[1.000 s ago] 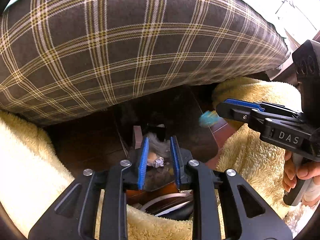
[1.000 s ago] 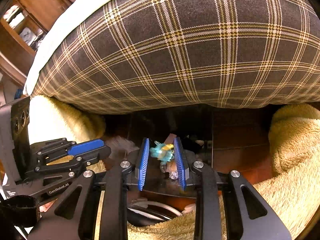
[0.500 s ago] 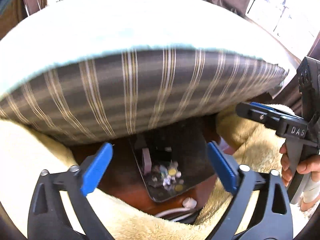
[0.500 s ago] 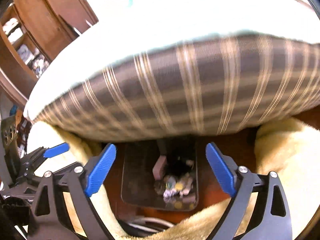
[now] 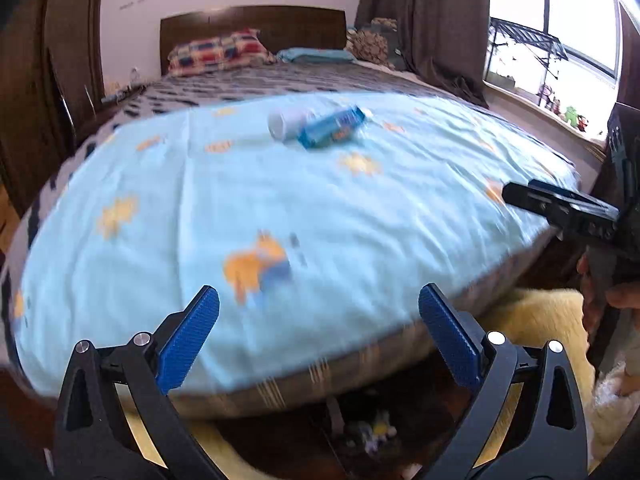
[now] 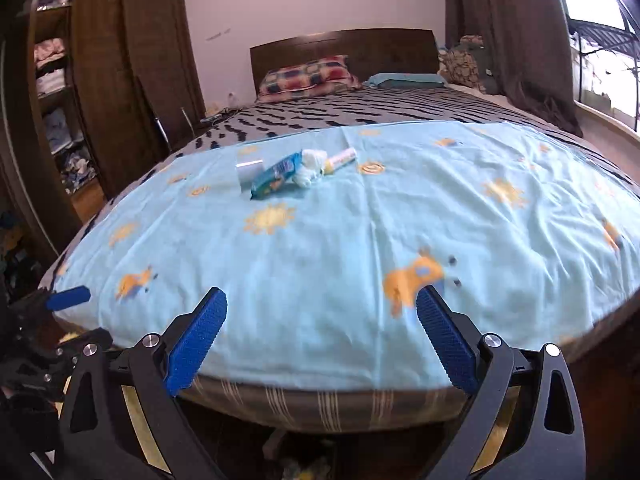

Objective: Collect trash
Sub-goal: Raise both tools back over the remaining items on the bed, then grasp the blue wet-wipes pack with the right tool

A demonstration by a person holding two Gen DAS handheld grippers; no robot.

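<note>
A small heap of trash lies far back on the light blue bed cover (image 6: 360, 240): a blue wrapper (image 6: 278, 174), a clear cup (image 6: 249, 170), a white crumpled tissue (image 6: 310, 168) and a pale tube (image 6: 340, 160). The left wrist view shows the blue wrapper (image 5: 332, 128) and the cup (image 5: 286, 122) blurred. My left gripper (image 5: 318, 292) is open and holds nothing, high over the bed's near edge. My right gripper (image 6: 320, 294) is opening, with nothing between its jaws. Below the bed edge, a dark tray (image 5: 344, 436) holds small scraps (image 5: 378, 426).
A fluffy yellow rug (image 5: 540, 320) covers the floor by the bed. A dark wardrobe (image 6: 120, 80) stands at the left, curtains and a window (image 5: 560, 40) at the right. Pillows (image 6: 308, 76) lie at the headboard. A hand (image 5: 624, 300) holds the right gripper's handle.
Both grippers opened and let their scraps go over the dark tray. Both then rose and tilted up, so the view went from the bed's plaid side to its top.
</note>
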